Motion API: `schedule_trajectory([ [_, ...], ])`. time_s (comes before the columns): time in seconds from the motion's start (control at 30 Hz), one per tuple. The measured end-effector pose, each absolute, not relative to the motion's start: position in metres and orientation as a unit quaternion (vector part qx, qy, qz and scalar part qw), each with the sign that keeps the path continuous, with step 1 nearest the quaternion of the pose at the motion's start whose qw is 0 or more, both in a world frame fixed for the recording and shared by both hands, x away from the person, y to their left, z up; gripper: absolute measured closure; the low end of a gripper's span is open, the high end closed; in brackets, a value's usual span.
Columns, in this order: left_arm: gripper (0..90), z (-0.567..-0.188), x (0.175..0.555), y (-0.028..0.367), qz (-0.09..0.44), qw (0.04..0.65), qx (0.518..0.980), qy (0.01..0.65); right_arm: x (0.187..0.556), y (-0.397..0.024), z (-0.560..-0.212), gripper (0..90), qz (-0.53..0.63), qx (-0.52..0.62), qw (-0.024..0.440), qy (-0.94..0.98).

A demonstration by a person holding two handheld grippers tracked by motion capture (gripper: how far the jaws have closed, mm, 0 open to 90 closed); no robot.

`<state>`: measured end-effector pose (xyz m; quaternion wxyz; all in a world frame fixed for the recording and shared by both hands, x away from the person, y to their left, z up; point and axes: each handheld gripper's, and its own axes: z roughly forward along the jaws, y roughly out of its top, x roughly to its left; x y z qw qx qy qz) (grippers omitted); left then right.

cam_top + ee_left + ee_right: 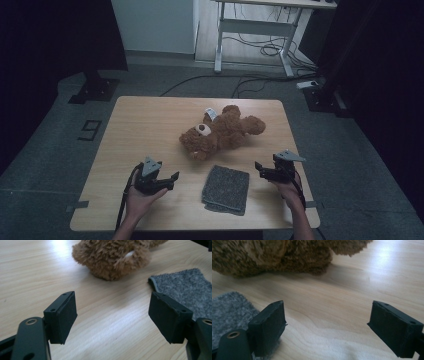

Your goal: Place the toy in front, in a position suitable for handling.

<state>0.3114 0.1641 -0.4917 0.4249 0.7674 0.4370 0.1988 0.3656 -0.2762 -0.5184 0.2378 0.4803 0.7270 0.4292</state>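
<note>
The folded grey fleece cloth (226,189) lies on the light wooden table (150,130) between the left gripper (167,178) and the right gripper (260,168), both wide open and empty, with the brown plush teddy bear (220,131) just beyond it.

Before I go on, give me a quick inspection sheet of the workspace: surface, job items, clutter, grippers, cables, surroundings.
Surface: light wooden table, bare apart from two items.
Job's things: brown teddy bear lying at centre; folded grey cloth flat at the near edge, apart from the bear.
Clutter: nothing seen.
Grippers: left gripper and right gripper both open, holding nothing, either side of the cloth.
Cables: a black cable trails from the left gripper; loose floor cables beyond the table.
Surroundings: white desk frame behind, dark stands on both sides.
</note>
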Motion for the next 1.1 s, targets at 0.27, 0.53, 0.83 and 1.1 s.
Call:
schedule_trajectory([
  [0.27,22.5,-0.491,0.321,0.157,0.193,0.419,0.773,0.436,0.37,-0.275,-0.521,13.7,0.423,0.485,0.238,0.728],
  [0.53,22.5,-0.49,0.321,0.157,0.189,0.42,0.773,0.436,0.369,-0.274,-0.518,14.0,0.43,0.482,0.24,0.725],
  [0.83,22.5,-0.483,0.327,0.153,0.19,0.421,0.773,0.434,0.372,-0.268,-0.512,14.0,0.439,0.472,0.24,0.726],
  [1.1,22.3,-0.479,0.34,0.142,0.187,0.425,0.774,0.431,0.383,-0.253,-0.505,14.0,0.444,0.459,0.237,0.732],
])
